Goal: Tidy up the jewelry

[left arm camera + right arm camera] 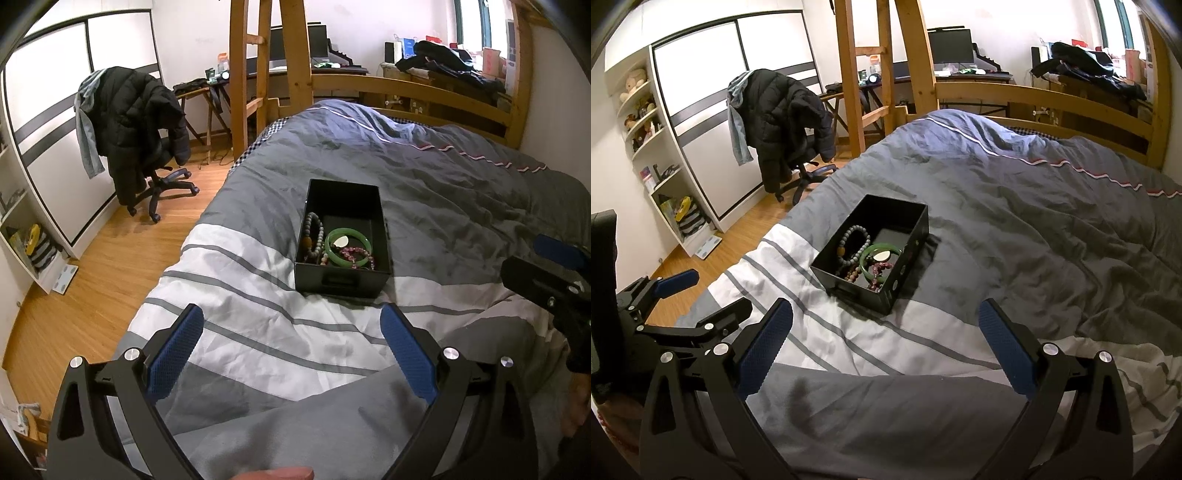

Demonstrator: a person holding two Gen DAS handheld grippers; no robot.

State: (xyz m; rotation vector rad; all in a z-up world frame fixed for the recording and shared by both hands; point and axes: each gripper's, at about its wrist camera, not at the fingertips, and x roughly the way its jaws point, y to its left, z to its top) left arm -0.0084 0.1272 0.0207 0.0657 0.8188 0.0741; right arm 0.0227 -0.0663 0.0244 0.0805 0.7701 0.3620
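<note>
1. Left gripper [291, 328] and right gripper [885, 325]: jaws wide apart, empty, hovering short of open black rectangular box [380, 216].
2. Inside box on grey striped duvet [240, 295]: green jade bangle [338, 260], grey bead bracelet [317, 232], pink bead bracelet [356, 252], piled touching.
3. Risks: snagging tangled strands, lifting two together; tipping box on soft bedding.

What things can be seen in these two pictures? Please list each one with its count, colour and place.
box: one, black, open, on the bed
bangle: one, green, inside the box
bead bracelets: several, grey, pink and brownish, inside the box; exact count unclear
duvet: one, grey with white stripes, covering the bed
office chair: one, black, on the wooden floor, dark jacket over it
left gripper: one, black with blue pads, open
right gripper: same, open
</note>
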